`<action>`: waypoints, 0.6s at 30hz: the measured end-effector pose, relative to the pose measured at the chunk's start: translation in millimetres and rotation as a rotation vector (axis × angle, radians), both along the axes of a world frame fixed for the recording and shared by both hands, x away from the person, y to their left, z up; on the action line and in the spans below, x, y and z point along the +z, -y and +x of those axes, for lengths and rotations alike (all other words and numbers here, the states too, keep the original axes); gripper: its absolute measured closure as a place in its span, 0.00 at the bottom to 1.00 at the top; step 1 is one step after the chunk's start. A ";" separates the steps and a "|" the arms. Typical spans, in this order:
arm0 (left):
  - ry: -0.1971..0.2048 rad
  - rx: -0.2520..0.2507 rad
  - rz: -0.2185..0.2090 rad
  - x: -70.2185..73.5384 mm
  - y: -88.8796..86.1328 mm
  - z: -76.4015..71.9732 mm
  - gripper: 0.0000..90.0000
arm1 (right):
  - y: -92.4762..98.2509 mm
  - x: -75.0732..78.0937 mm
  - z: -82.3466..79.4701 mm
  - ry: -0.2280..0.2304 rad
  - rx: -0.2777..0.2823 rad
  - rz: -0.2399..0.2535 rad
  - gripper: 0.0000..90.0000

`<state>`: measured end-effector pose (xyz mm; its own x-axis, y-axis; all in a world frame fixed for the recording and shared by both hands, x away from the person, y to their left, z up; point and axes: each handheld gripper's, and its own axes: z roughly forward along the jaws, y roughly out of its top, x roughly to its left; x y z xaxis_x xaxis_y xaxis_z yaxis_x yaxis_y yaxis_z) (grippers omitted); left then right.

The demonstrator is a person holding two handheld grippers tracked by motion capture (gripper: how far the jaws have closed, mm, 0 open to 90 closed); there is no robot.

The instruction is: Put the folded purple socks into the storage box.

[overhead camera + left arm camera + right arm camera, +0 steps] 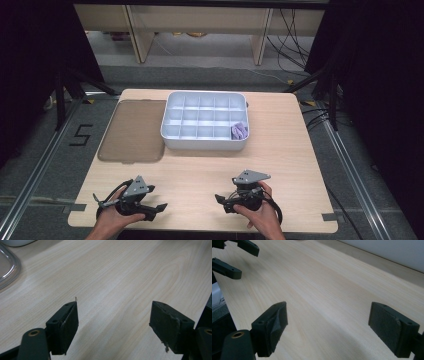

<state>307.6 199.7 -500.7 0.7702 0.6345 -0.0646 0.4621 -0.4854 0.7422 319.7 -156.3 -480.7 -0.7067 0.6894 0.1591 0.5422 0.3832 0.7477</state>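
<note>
Pale wood grain covered the table (280, 160), and both hand-held grippers sat low over its near edge, pointing inward toward each other. The left hand-held gripper (159, 210) was held in the person's left hand (112, 220) at the near left; in the left gripper view its jaws stood wide apart with bare wood between them (113, 322), and the pads touched nothing. The right hand-held gripper (220, 201) was held in the right hand (262, 215) at the near right; in the right gripper view its jaws were likewise spread wide with bare table between them (328, 325), and the left one's jaws showed in the far upper left corner.

Farther back, at the middle of the table, stood a white tray (172, 135) divided into many small compartments. A small purple thing (240, 131) lay in its near right corner compartment; what it was could not be told. Just left of the tray, touching or nearly touching its side, a translucent brownish lid (132, 131) lay flat on the table. Tray and lid were well apart from both hand-held grippers.
</note>
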 end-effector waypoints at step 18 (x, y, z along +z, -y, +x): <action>0.007 -0.011 0.007 -0.8 1.4 -0.6 0.22 | -1.7 -11.5 -5.5 -0.011 0.054 -0.005 0.18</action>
